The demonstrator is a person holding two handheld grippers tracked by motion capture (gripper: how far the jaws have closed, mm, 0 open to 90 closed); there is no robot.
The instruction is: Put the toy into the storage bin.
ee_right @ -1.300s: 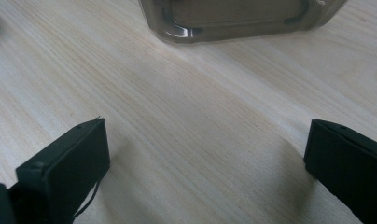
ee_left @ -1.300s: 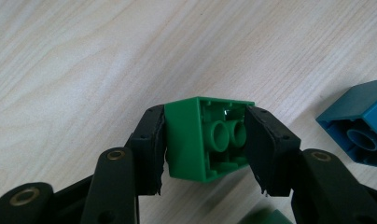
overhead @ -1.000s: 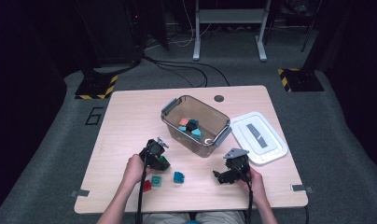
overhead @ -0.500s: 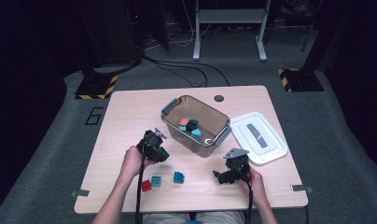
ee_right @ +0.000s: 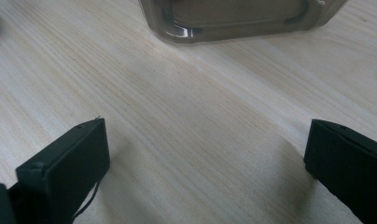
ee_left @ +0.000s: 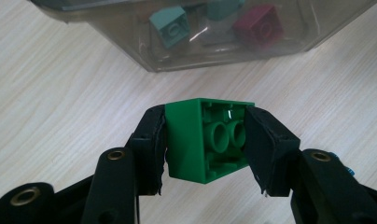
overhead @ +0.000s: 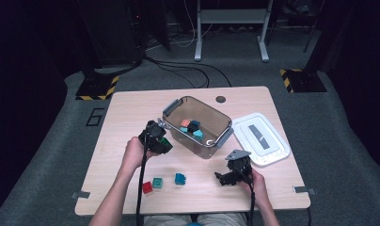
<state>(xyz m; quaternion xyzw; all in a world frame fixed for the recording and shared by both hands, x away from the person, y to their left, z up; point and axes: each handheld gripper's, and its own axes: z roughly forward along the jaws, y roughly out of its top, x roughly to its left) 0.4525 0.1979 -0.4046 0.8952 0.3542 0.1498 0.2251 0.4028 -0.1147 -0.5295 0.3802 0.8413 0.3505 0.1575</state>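
Your left gripper (overhead: 162, 141), clamped on the green brick (ee_left: 206, 140), has risen off the table (overhead: 131, 108) to beside the clear bin (overhead: 211, 141); release over it comes next. Your right gripper (overhead: 224, 179) rests wide open, holding nothing.

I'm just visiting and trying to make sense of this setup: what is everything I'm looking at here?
Table: one, light wood, centre of the room.
Bin: one, clear brownish plastic, mid-table, lid off, several bricks inside.
Lid: one, white, right of the bin.
Loose bricks: three, red, teal, blue, near the front edge.
Green brick: one, clamped in the left claw.
Left claw: black, beside the bin's left end.
Right claw: black, open, holding nothing, low over the table.
Person's hands: two, one on each claw.
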